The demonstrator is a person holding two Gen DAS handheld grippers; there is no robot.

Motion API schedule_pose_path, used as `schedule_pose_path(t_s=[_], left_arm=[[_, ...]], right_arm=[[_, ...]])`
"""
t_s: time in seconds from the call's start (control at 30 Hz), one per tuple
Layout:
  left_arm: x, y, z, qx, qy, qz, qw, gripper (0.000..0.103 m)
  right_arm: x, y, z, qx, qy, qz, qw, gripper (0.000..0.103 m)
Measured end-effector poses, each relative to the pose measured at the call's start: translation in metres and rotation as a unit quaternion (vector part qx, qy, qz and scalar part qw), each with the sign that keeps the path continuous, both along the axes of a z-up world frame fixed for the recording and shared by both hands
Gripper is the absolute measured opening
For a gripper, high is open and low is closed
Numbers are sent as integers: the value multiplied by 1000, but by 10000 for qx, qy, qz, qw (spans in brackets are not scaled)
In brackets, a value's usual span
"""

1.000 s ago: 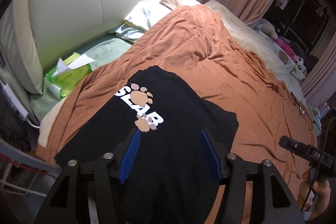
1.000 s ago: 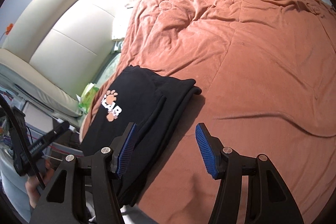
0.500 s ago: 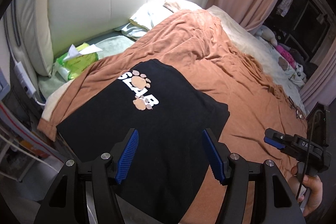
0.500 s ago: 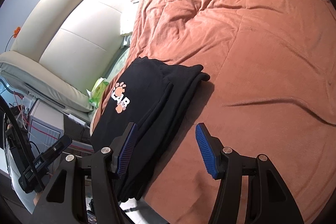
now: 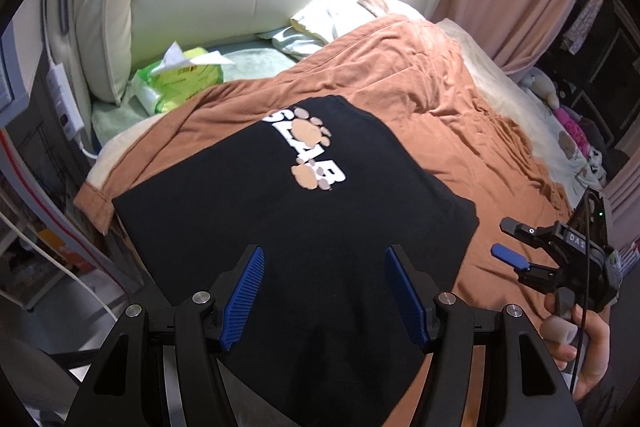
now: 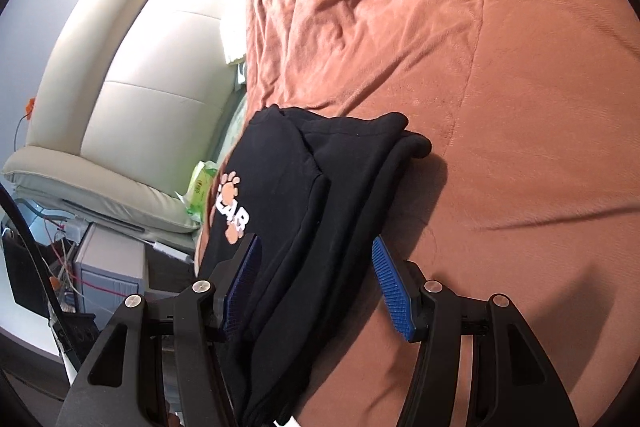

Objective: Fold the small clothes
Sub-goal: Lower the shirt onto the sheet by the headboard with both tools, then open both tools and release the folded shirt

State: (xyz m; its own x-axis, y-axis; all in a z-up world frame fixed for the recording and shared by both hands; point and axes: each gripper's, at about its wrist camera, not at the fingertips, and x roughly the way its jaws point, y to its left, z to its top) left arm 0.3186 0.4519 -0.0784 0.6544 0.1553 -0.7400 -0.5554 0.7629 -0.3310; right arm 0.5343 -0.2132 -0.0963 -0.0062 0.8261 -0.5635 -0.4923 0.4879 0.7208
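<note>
Both my tongs gape wide, empty. Left gripper (image 5: 324,295) hovers over the near end of the folded shirt (image 5: 304,227); right gripper (image 6: 316,287) over its right edge. Shirt lies on the blanket (image 6: 480,107), long axis running away from me; left is nearer.

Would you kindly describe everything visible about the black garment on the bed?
The black garment is soft knit fabric with a white lettered print and tan paw marks. It lies folded into a flat stack of layers, edges showing in the right wrist view, near the corner of the rust-orange bedspread. Neither open gripper touches it.
</note>
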Motion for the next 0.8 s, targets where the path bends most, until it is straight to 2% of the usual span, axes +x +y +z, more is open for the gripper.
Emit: schedule_pose_path(t_s=[0.27, 0.37, 0.47, 0.53, 0.57, 0.67, 0.8], left_arm=[[4, 6, -34, -94, 215, 118, 9997, 65], [8, 3, -46, -125, 303, 57, 9994, 65], [10, 3, -52, -129, 370, 37, 9992, 65], [11, 4, -54, -139, 402, 52, 9991, 65], [12, 5, -55, -134, 407, 59, 9991, 65], [17, 5, -53, -90, 434, 66, 9990, 65], [24, 2, -46, -105, 398, 12, 9992, 65]], right_arm=[[41, 36, -29, -70, 91, -19, 9999, 56], [51, 49, -34, -216, -32, 31, 9998, 56], [60, 48, -21, -171, -406, -189, 9988, 56], [61, 31, 0, 186, -944, -576, 9937, 56], [59, 25, 6, 303, -1070, -675, 9915, 56], [59, 17, 14, 359, -1063, -615, 9918, 56], [53, 8, 22, 165, -1149, -480, 9921, 56]])
